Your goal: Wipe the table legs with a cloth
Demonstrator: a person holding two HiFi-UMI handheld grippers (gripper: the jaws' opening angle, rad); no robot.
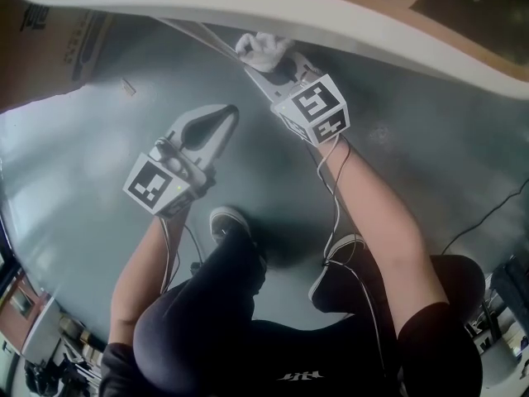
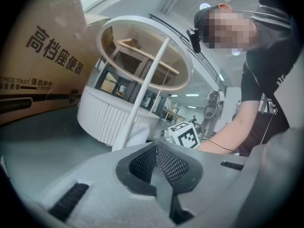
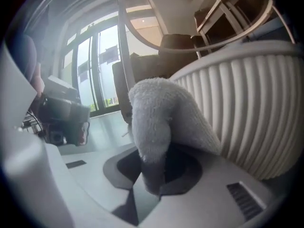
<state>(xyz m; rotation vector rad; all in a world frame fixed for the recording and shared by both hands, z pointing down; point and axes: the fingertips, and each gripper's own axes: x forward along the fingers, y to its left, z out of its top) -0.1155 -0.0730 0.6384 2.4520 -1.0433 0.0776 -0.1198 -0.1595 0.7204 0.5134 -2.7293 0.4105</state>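
the right gripper (image 3: 152, 175) was pinching a bunched cloth (image 3: 161, 118), which sat at the thin leg (image 1: 207, 35) just under the table (image 1: 347, 11) rim, seemingly touching it. the left gripper (image 2: 156, 161) hung low over the floor (image 1: 99, 164), jaws pressed together on nothing. this looked like the wiping step; next, the cloth likely needed sliding along the leg with steady contact.

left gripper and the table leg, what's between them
Nothing but bare floor, as the head view shows, between the left gripper and the table leg.
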